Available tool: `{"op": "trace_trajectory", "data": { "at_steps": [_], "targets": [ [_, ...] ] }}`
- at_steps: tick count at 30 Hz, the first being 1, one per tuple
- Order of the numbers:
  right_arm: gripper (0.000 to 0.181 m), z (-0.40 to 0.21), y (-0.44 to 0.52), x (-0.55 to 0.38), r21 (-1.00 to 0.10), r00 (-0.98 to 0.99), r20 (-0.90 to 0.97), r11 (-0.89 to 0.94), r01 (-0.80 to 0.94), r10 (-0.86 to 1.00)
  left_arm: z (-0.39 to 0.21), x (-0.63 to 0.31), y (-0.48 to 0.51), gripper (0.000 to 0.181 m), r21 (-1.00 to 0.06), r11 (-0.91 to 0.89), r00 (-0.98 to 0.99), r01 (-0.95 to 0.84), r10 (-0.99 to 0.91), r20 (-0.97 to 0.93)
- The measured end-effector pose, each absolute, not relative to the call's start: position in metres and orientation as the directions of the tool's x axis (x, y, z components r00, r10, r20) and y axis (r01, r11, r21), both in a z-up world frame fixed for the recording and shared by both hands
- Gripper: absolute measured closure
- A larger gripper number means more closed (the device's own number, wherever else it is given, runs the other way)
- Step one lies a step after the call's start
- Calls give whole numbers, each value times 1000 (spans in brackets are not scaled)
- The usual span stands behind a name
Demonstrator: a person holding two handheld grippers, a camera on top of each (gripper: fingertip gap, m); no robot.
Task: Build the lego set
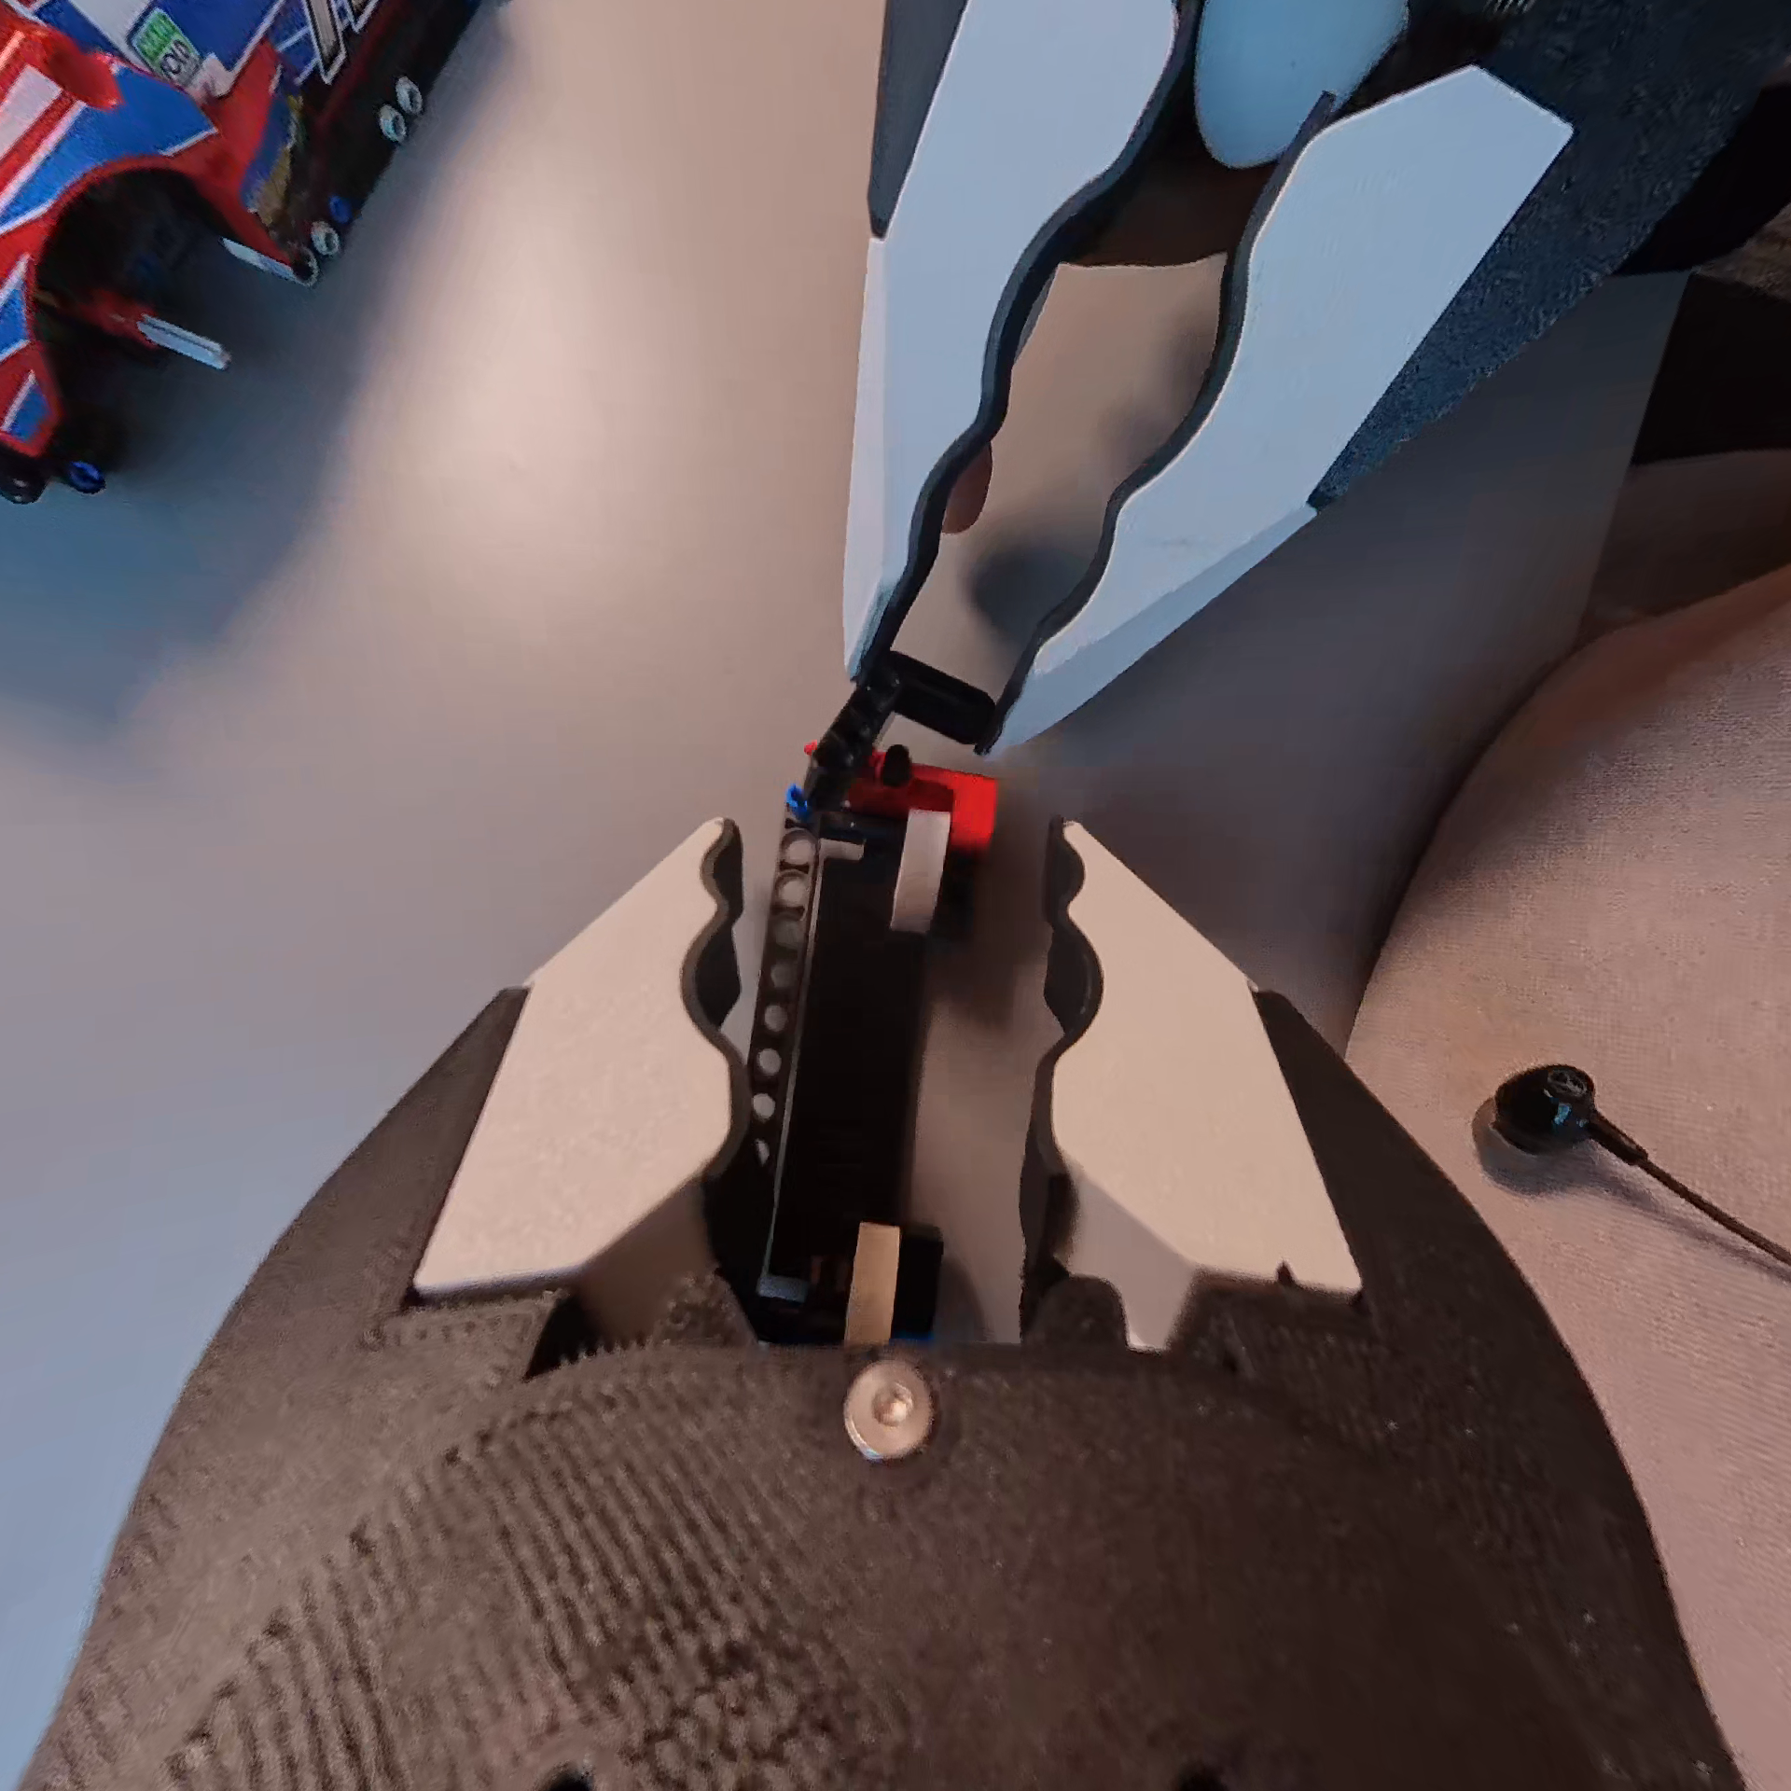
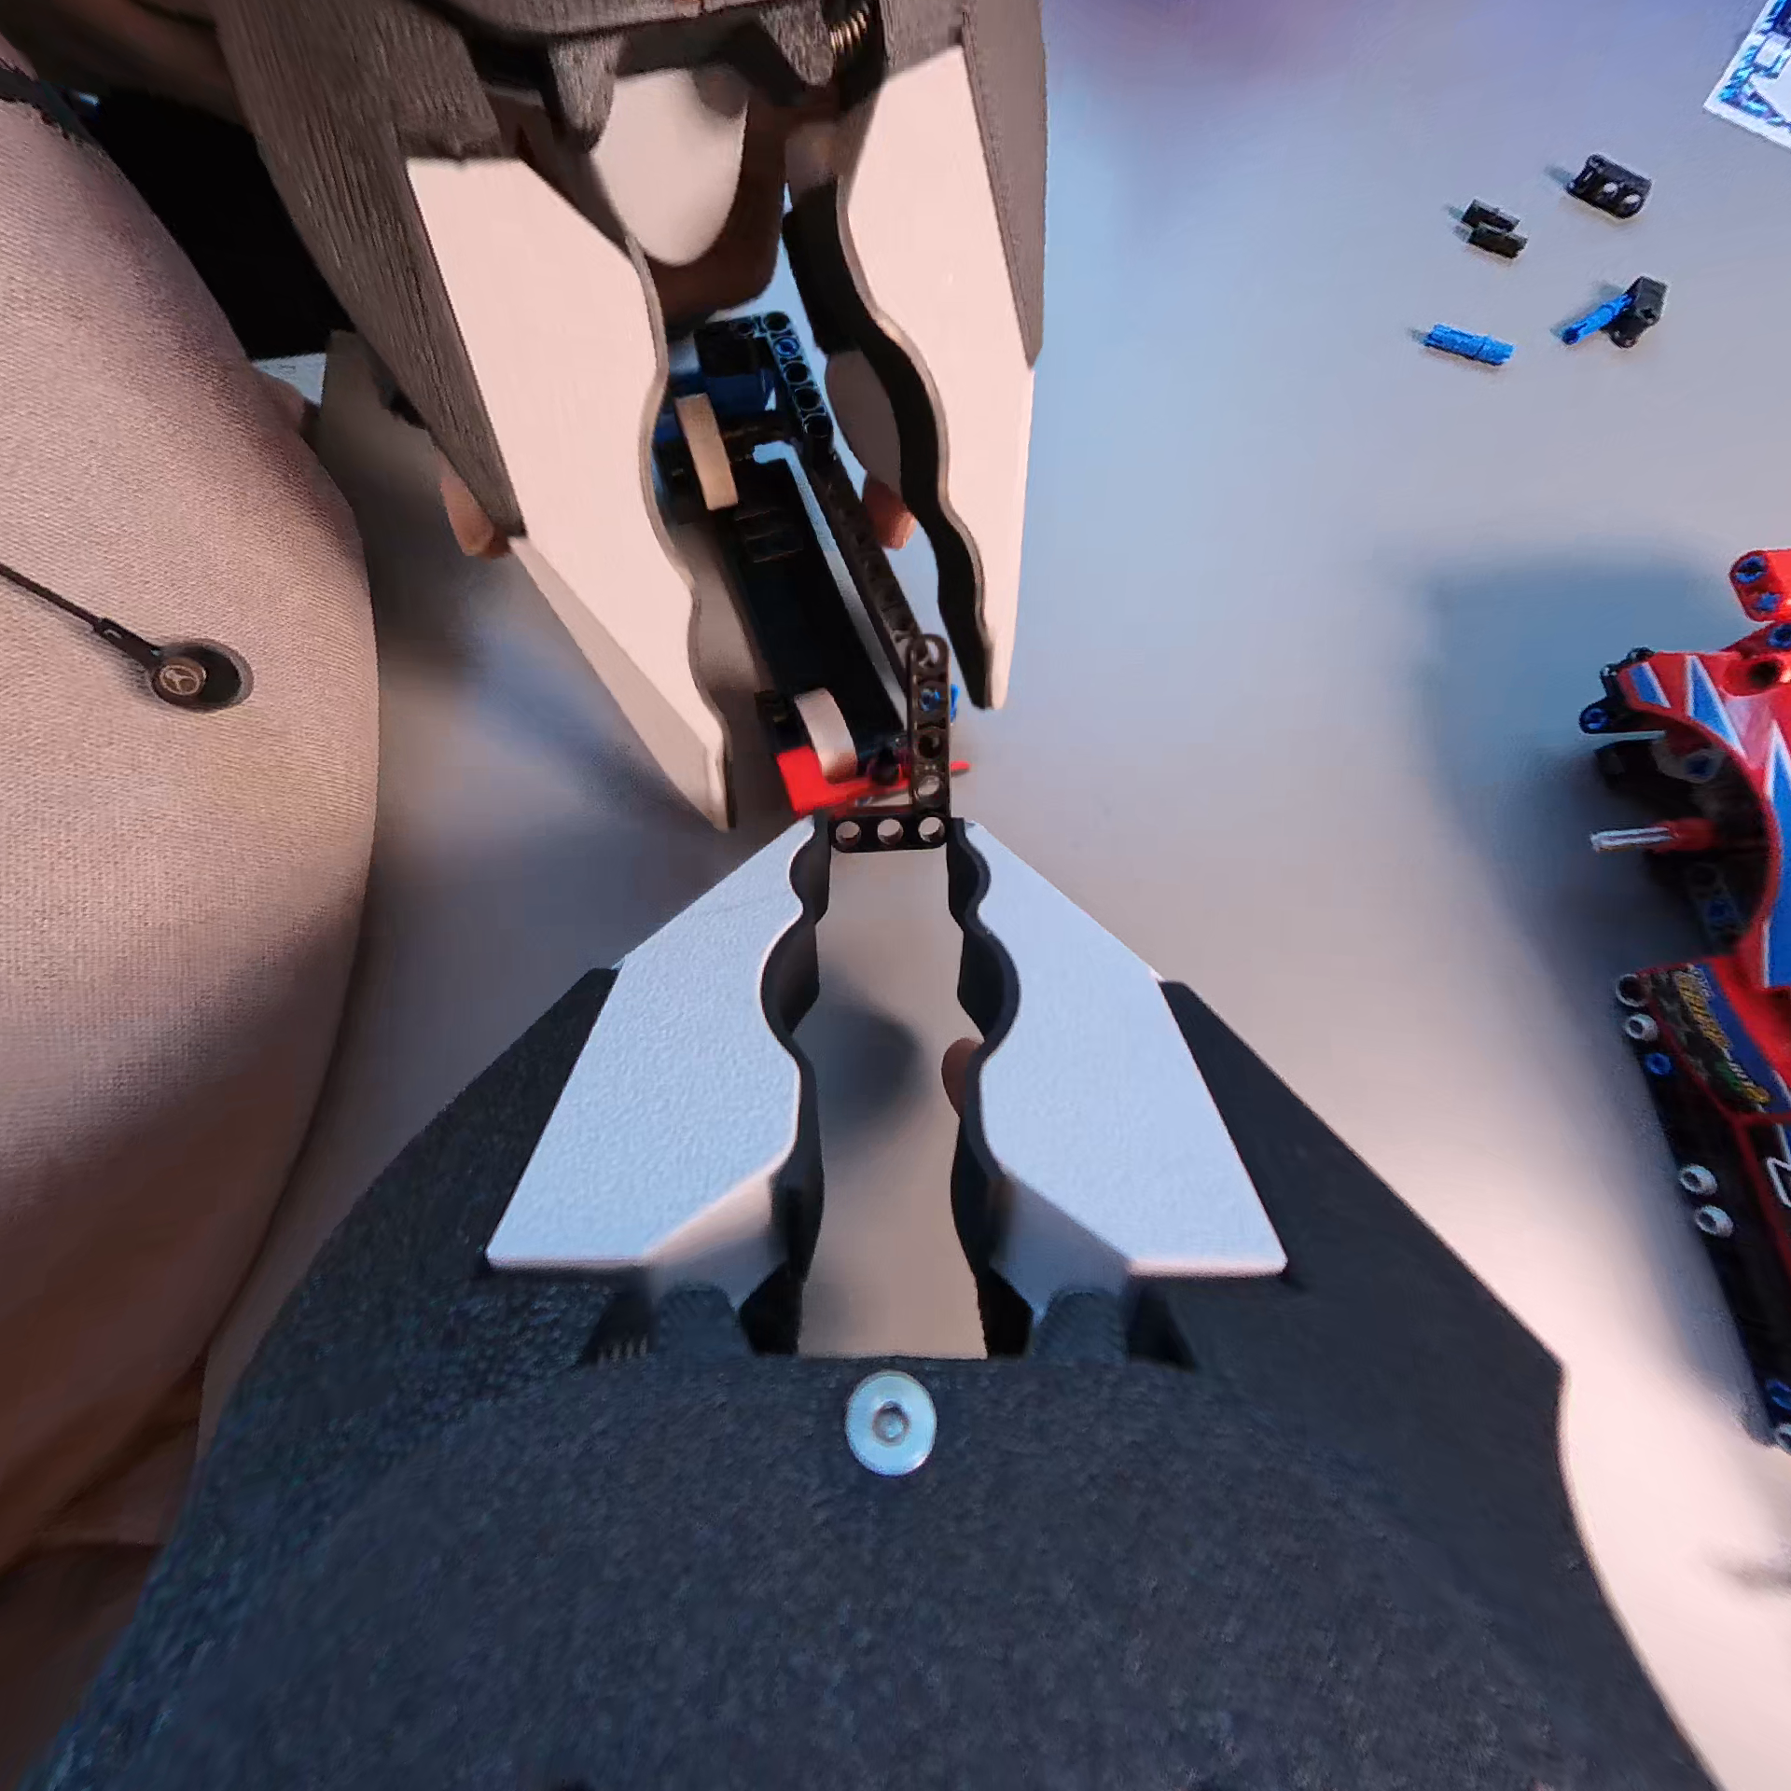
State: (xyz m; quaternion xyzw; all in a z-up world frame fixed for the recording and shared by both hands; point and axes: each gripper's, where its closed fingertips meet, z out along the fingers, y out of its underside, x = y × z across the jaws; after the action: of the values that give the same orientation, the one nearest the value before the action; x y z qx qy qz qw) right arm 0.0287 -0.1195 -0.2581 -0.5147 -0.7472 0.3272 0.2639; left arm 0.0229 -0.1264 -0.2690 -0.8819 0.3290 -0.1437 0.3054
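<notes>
My left gripper [image 1: 892, 843] is shut on a long black lego chassis [image 1: 843, 1047]. The chassis has a holed beam along one side, two grey pieces and a red piece [image 1: 935, 800] at its far end. My right gripper [image 2: 890, 833] is shut on a black L-shaped holed beam [image 2: 887, 832]. The beam's long arm [image 2: 930, 717] stands against the chassis end by the red piece [image 2: 809, 780]. In the left wrist view the right gripper [image 1: 930, 707] comes in from above. In the right wrist view the left gripper [image 2: 853, 756] comes in from the top.
A red, blue and white lego car body [image 1: 97, 194] lies on the pale table [image 1: 485, 485]; it also shows in the right wrist view [image 2: 1725, 872]. Several small black and blue loose parts [image 2: 1618, 310] and a sticker sheet [image 2: 1754, 87] lie beyond. A person's beige clothing with a black clip-on wire [image 1: 1541, 1115] is close by.
</notes>
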Motion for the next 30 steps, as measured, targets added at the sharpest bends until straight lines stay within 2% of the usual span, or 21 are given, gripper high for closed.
{"op": "trace_trajectory", "data": {
  "at_steps": [4,19,26,28,30],
  "targets": [
    [160,-260,-123,27,-761,-320,59,250,599,946,-272,26,-119,132,-639,-574,749,-513,-662,-7],
    [160,-255,-120,34,-776,-315,60,243,582,947,-274,29,-125,138,-622,-503,677,-600,-733,-61],
    [160,-256,-111,39,-757,-309,87,265,597,947,-268,-3,-145,113,-517,-615,736,-596,-675,-46],
    [160,-257,-112,38,-756,-321,84,270,596,943,-274,-16,-156,115,-449,-621,722,-643,-687,-83],
    [160,-257,-112,37,-751,-333,90,283,596,939,-276,-23,-156,131,-426,-547,651,-720,-746,-143]
  ]
}}
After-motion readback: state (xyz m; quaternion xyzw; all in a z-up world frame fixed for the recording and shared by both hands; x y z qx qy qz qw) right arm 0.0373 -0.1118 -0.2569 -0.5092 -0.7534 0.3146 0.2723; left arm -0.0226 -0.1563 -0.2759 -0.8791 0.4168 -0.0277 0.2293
